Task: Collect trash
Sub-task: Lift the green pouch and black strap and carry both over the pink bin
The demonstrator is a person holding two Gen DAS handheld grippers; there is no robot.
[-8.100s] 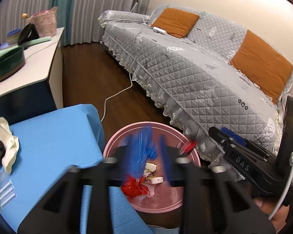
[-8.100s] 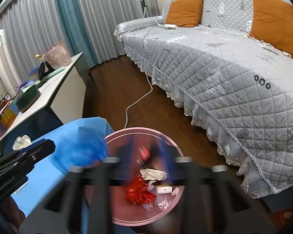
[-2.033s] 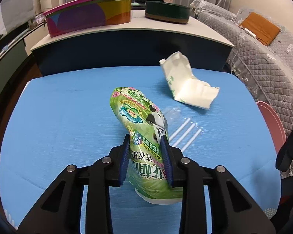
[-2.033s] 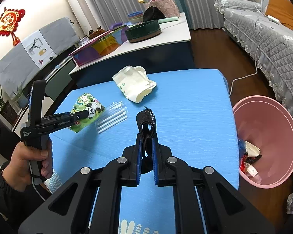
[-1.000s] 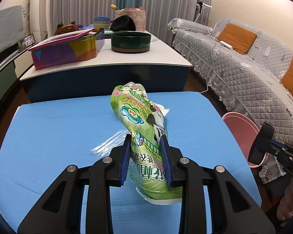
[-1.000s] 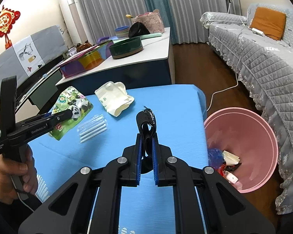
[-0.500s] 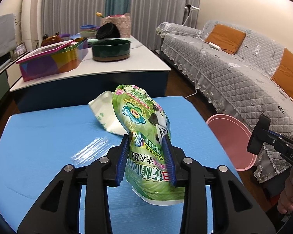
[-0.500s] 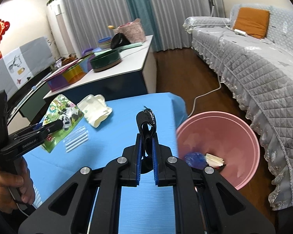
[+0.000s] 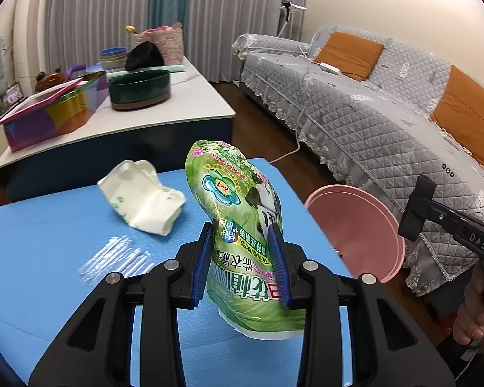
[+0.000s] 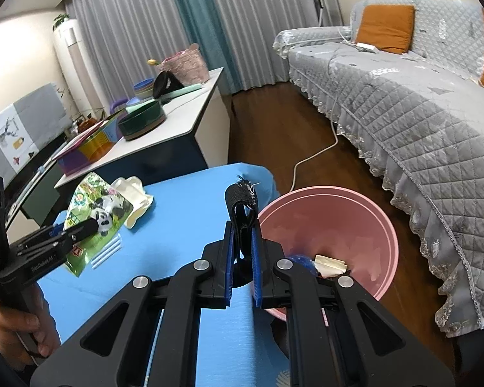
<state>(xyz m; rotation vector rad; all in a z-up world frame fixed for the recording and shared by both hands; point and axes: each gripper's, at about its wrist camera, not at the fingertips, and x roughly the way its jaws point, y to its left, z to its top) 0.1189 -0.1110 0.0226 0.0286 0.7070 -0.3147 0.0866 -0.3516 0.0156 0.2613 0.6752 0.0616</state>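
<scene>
You are working over a blue cloth-covered table (image 9: 64, 235) in a living room, with a grey quilted sofa (image 10: 435, 122) across the dark wood floor and a white-topped side counter (image 9: 177, 103) behind the table. Your left gripper (image 9: 242, 258) has its blue-padded fingers pinched on a green printed plastic refill pouch (image 9: 238, 213), which is held upright, clear of the tabletop. Your right gripper (image 10: 242, 258) has its fingers pressed on a black fabric strap (image 10: 240, 206), whose frayed looped end sticks up above the fingertips at the table's edge, just beside the round pink plastic bin (image 10: 355, 213). The bin stands on the floor between table and sofa, with a blue scrap and a cream wrapper inside. A crumpled white paper bag with green print (image 9: 142, 200) and a clear packet of white straws (image 9: 116, 258) lie on the table, the straws nearer you than the bag.
</scene>
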